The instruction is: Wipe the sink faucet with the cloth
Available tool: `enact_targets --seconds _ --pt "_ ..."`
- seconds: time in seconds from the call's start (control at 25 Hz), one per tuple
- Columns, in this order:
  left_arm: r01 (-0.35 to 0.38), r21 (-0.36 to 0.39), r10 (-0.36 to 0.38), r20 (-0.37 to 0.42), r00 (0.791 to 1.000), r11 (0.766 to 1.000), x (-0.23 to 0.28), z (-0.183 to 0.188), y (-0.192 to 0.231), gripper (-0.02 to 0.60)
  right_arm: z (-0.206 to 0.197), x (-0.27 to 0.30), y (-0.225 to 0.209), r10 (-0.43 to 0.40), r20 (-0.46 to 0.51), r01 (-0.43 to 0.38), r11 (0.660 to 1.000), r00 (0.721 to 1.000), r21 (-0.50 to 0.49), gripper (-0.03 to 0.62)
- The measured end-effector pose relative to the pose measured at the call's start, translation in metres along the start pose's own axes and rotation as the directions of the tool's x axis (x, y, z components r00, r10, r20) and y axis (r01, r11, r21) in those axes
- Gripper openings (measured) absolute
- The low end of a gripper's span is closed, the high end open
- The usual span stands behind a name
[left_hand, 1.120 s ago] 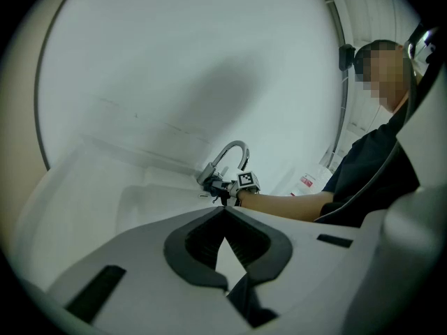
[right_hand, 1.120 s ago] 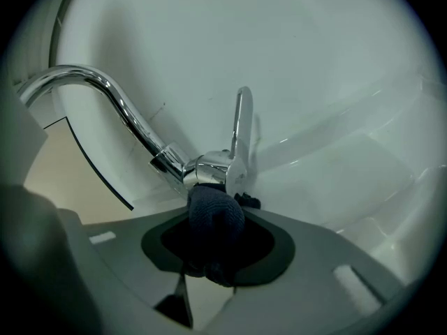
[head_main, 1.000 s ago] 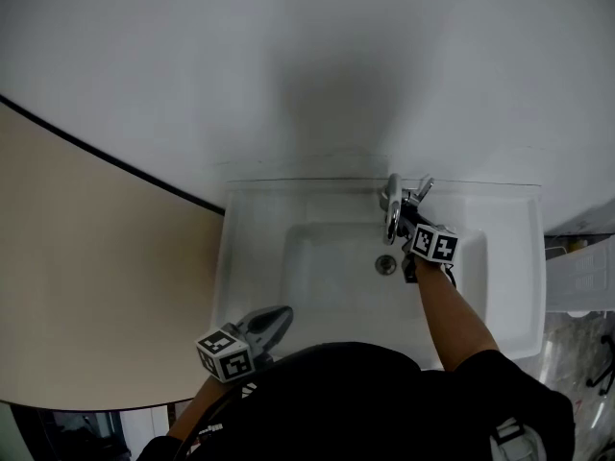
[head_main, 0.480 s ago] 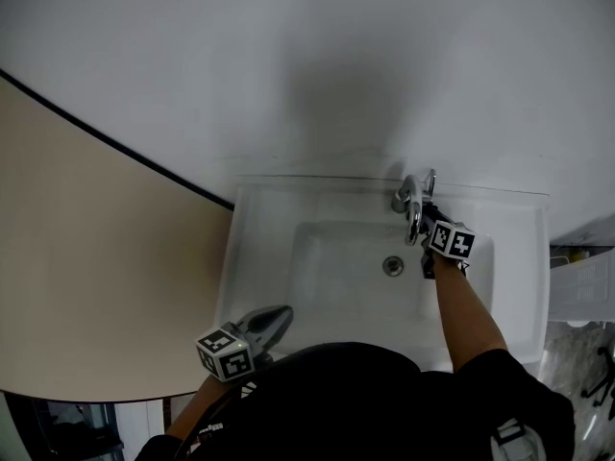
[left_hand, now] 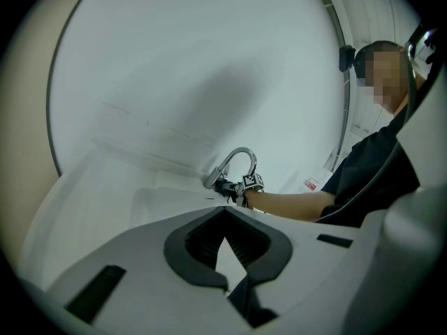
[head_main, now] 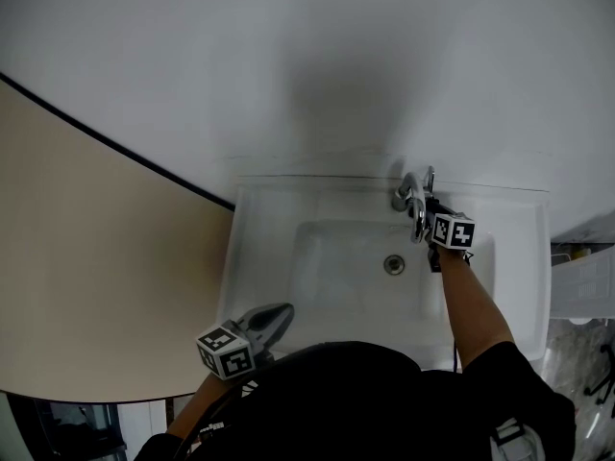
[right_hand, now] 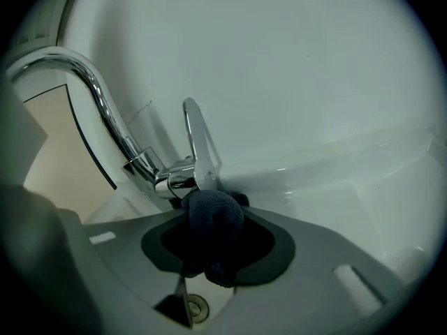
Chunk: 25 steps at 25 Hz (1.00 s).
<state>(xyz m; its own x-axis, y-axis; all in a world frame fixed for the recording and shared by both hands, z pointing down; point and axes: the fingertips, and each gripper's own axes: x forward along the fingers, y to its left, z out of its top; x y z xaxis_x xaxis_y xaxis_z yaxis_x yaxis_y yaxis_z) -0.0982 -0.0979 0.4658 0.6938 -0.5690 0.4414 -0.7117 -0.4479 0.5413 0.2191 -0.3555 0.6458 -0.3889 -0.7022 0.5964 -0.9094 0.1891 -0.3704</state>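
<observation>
Two grippers are shown at a white sink (head_main: 252,257) set against a plain white wall (head_main: 317,56). The right gripper (head_main: 428,215) reaches across the basin to the chrome faucet (head_main: 411,200) at the back rim. Its marker cube (head_main: 452,230) sits just in front of the spout, with the person's forearm (head_main: 471,305) behind it. In the right gripper view, the right gripper (right_hand: 209,218) is clamped on a dark blue cloth (right_hand: 215,215). The cloth is bunched into a rounded wad that fills the gap between the jaws and bulges past their tips. The front of the wad touches the faucet body (right_hand: 178,180) at the foot of the upright lever (right_hand: 195,142). It sits just to the right of where the curved spout (right_hand: 94,93) rises. The drain (right_hand: 195,306) shows below the jaws in that view and lies near the middle of the basin in the head view (head_main: 394,264). The left gripper (head_main: 279,313) hangs over the near left corner of the sink, well apart from the faucet and close to the person's dark shirt (head_main: 356,401). In the left gripper view, the left gripper (left_hand: 225,211) has its tips pressed together with nothing between them. That view looks across the basin toward the faucet (left_hand: 237,160). A beige panel (head_main: 96,277) with a dark curved edge borders the wall on the left.
</observation>
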Motion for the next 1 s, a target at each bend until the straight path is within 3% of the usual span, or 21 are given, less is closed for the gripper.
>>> enact_targets --seconds 0.32,0.48,0.72,0.92,1.0 --pt "-0.002 -0.01 0.002 0.02 1.0 1.0 -0.003 -0.004 0.002 -0.008 -0.003 -0.01 0.004 0.008 -0.058 -0.016 0.991 0.998 -0.136 0.124" --pt "0.014 -0.015 -0.013 0.052 0.999 1.0 0.001 -0.002 0.009 -0.008 -0.042 -0.035 0.027 0.043 -0.133 -0.072 0.972 0.99 -0.225 0.124" --pt "0.045 -0.02 -0.042 0.121 0.992 0.999 0.022 0.014 0.014 -0.008 -0.074 -0.108 0.133 0.252 -0.215 -0.318 0.869 0.944 -0.378 0.124" --pt "0.085 0.013 -0.086 0.139 0.987 0.996 0.037 0.026 0.016 -0.008 -0.017 -0.162 0.204 0.314 -0.167 -0.353 0.771 0.935 -0.531 0.124" --pt "0.118 0.029 -0.121 0.125 0.985 0.993 0.039 0.029 0.025 -0.008 -0.002 -0.167 0.224 0.309 -0.169 -0.349 0.754 0.936 -0.556 0.125"
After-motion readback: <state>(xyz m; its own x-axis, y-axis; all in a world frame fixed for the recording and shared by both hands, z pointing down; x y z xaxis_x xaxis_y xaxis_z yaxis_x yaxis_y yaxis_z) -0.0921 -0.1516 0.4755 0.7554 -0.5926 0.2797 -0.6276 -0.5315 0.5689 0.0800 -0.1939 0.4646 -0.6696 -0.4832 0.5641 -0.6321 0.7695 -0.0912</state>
